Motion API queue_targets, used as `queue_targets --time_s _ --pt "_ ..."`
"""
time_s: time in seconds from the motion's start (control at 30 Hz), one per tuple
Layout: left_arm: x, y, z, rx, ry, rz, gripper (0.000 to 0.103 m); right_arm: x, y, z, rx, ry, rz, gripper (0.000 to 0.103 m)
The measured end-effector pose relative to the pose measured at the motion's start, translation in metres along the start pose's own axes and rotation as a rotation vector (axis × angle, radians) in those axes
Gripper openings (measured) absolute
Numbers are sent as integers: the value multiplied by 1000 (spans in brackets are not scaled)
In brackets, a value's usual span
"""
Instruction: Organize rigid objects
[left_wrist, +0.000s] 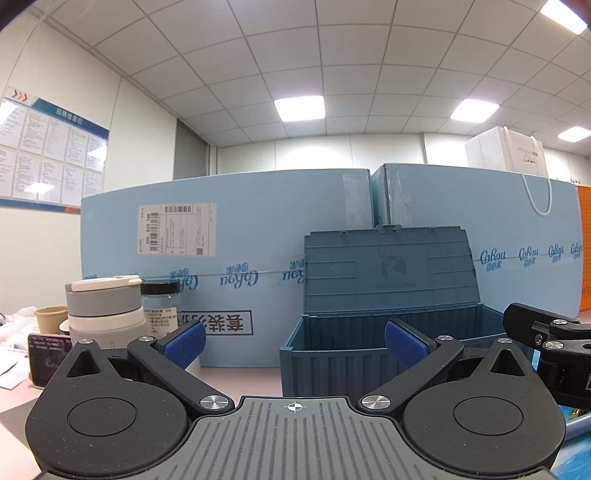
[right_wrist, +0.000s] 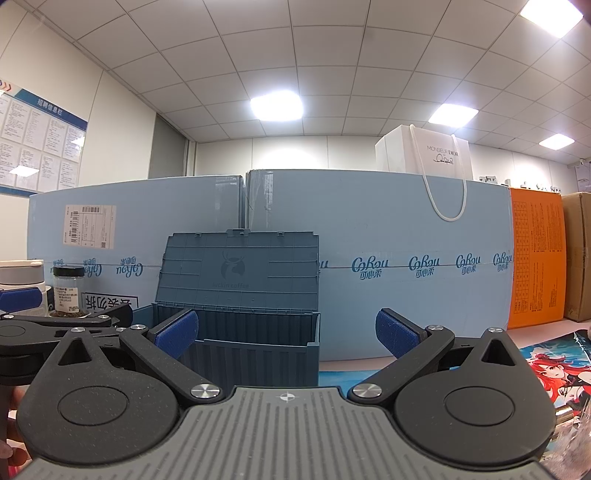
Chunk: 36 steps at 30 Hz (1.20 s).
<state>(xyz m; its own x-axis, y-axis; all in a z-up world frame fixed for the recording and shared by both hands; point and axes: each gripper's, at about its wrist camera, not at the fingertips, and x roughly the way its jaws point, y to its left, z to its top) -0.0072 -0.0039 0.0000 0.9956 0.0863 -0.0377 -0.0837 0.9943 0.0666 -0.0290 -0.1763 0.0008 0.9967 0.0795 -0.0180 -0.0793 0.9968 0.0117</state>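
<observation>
- Currently the left gripper (left_wrist: 294, 341) stands wide apart, blue pads (left_wrist: 184, 341) bare, nothing between them.
- Right gripper (right_wrist: 286, 332) likewise spread wide and holding nothing; its black linkage shows at the right edge of the left wrist view.
- Blue bin (left_wrist: 380, 350) sits on the tabletop (left_wrist: 236, 380) toward the rear edge, lid (left_wrist: 388, 273) raised and leaning back against the light-blue cartons (left_wrist: 240, 229). Interior contents cannot be seen from either view.
- Both grippers are level with the bin's front wall, close before it, not touching it.
- Left of the bin: a clear jar (left_wrist: 160, 306) with a black cap, just beside a grey-and-white stacked container (left_wrist: 105, 314); a paper cup (left_wrist: 50, 319) stands further toward the left edge.
- Behind the cartons' top rim: a white gift bag (right_wrist: 424, 158), cord handle hanging over the carton face.
- Orange box (right_wrist: 535, 258) stands at the right, next to the cartons.
- Printed mat (right_wrist: 554, 365) with a red-haired figure lies at the tabletop's right side.
</observation>
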Motion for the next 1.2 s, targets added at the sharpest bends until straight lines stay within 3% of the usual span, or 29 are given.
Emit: queue_targets --time_s 1.0,1.2 --pt "0 3 1 -16 3 -3 103 -5 -6 1 45 -30 1 103" --pt "-1 9 3 -58 12 -41 103 -11 -12 3 73 -65 -7 103"
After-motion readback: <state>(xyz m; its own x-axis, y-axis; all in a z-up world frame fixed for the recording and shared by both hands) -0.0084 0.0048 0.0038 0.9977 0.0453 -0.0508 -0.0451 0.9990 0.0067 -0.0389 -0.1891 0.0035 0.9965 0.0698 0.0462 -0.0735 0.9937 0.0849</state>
